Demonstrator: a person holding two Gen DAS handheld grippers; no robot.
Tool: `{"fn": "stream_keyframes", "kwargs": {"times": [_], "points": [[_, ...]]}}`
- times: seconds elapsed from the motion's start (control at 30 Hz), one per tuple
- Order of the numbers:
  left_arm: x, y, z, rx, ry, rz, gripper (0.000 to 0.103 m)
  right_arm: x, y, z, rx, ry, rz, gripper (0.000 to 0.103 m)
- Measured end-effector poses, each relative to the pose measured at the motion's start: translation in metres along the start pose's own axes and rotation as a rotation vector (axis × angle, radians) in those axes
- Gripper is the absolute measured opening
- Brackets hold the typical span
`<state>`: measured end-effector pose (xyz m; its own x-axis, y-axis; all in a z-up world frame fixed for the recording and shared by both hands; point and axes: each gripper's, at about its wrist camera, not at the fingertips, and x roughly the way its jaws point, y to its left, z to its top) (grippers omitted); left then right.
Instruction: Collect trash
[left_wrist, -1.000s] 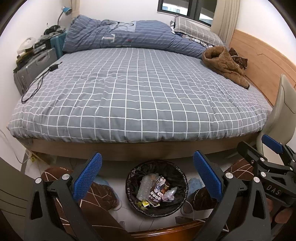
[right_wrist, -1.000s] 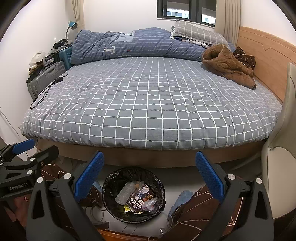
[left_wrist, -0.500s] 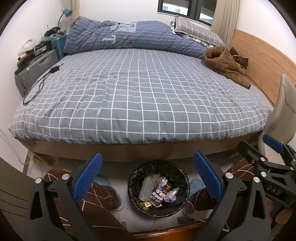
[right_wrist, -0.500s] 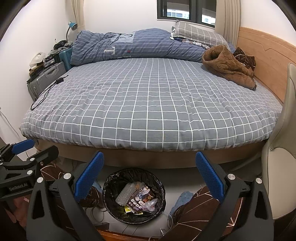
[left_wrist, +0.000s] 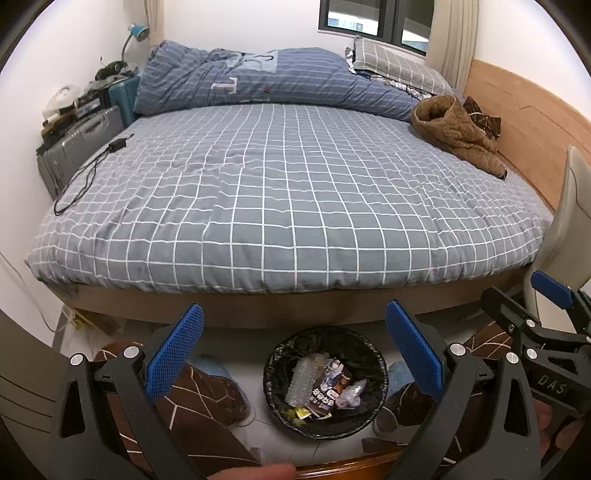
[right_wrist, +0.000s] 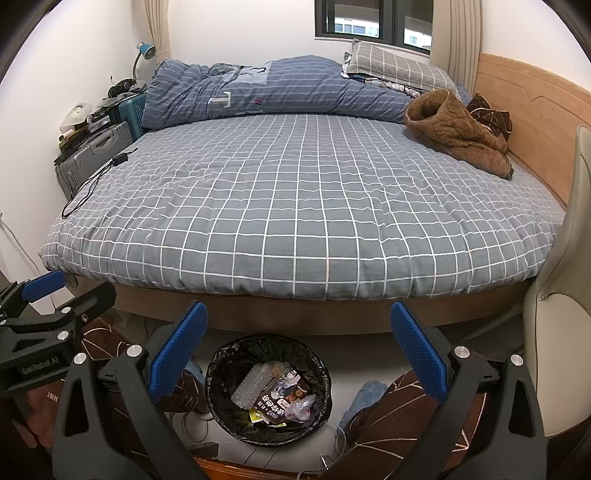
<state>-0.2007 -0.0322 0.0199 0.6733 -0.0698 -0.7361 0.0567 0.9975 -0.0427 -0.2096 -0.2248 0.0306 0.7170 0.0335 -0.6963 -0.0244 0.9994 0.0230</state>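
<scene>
A black-lined round trash bin (left_wrist: 325, 384) stood on the floor at the lower centre of the frame, before the grey checked bed (left_wrist: 295, 206). In it lay crumpled wrappers (left_wrist: 327, 387). On the bed, a brown quilted jacket (left_wrist: 456, 131) lay upper right, a blue folded duvet (left_wrist: 266, 81) behind, a black cable (left_wrist: 85, 173) at left.

Trash bin (left_wrist: 275, 373): near rim partly hidden behind a wooden edge (left_wrist: 343, 466) at the frame bottom.
Wrappers (left_wrist: 327, 391) in the bin: print too small to read.
Chair (right_wrist: 561, 332), right of the bin: cut off by the frame edge.
Clutter (right_wrist: 79, 114) on the suitcase (right_wrist: 92, 155), far left of the bin: too small to identify.
Blurred finger (left_wrist: 255, 472) below the bin: cropped.
</scene>
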Motion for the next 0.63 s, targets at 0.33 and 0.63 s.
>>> {"fn": "stream_keyframes", "kwargs": {"times": [0.33, 0.63], "points": [[0.007, -0.003, 0.000, 0.008, 0.021, -0.010, 0.097, 0.003, -0.001, -0.003, -0.001, 0.003, 0.005, 0.095], [0.011, 0.002, -0.003, -0.014, 0.034, -0.049, 0.097, 0.006, -0.002, -0.006, -0.002, 0.004, 0.007, 0.095]]}}
